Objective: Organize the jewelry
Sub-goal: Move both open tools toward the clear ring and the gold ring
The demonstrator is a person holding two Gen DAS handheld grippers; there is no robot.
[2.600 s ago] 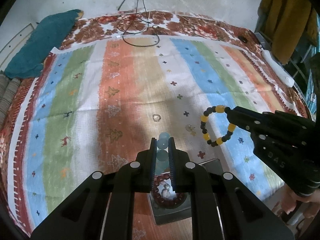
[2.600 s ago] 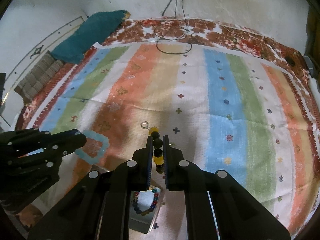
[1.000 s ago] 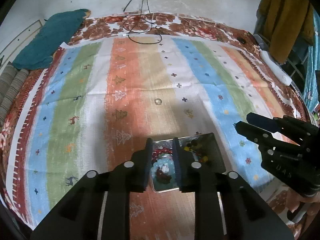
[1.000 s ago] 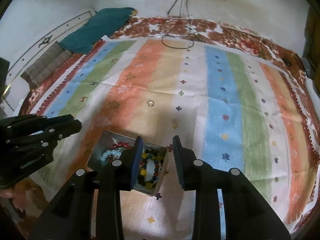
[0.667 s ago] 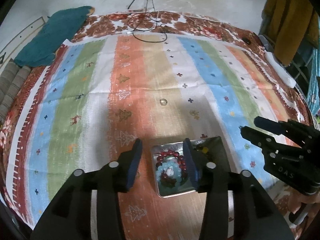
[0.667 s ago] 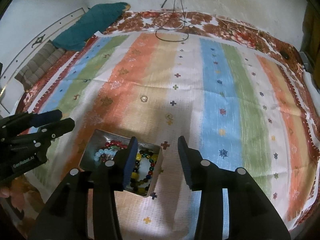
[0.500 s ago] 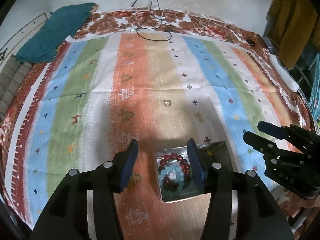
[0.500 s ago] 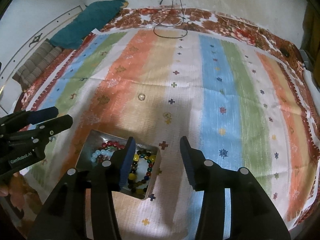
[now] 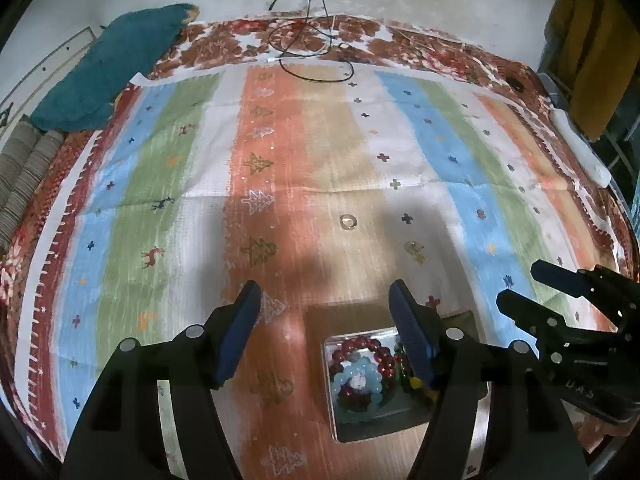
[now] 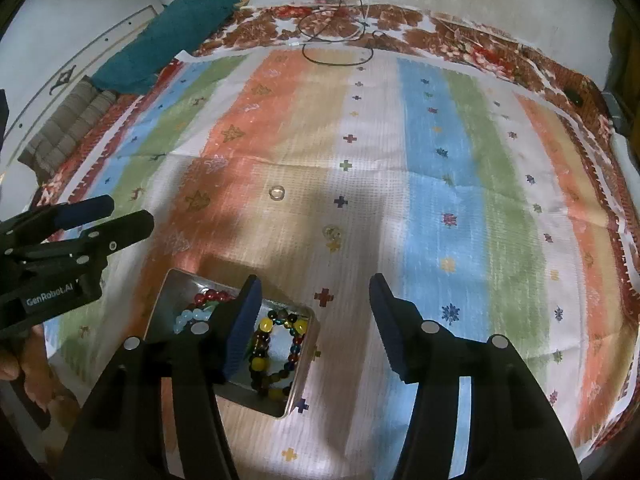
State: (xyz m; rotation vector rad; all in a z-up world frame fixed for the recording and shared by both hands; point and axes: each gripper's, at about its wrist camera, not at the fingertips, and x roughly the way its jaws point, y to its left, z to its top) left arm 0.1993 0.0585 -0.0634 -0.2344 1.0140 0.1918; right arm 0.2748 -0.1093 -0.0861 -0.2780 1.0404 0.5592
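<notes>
**Both grippers empty, bracelets now in the tin**

Nearest to me, the left gripper [image 9: 326,312] hangs over the striped cloth [image 9: 280,160] with its blue-padded fingers [image 9: 236,332] spread wide and nothing between them. Half a second ago they stood noticeably closer together. The right gripper [image 10: 314,312] is likewise released, its fingers [image 10: 390,328] parted wide and holding nothing; they too have opened further since the earlier frames.

Just beneath both grippers sits a small metal tin [image 10: 160,304] on the cloth. Inside it, on the left side, a pale blue bead bracelet [image 9: 358,376] lies ringed on top of a dark red bead bracelet [image 9: 362,346]. On the right side of the tin lies the yellow and dark bead bracelet [image 10: 266,350], beside a multicoloured bead bracelet [image 10: 296,346]. A couple of seconds ago the pale blue one was pinched in the left fingers and the yellow and dark one in the right, both above the cloth; now both rest in the tin.

A little beyond the tin, a small clear ring [image 10: 331,232] lies on the beige stripe, and further out a second clear ring [image 10: 277,192] lies apart from it, both where they were before.

At the far end of the cloth a black cable [image 9: 316,64] loops across the red patterned border, and a teal cushion [image 9: 112,68] sits at the far left corner.
</notes>
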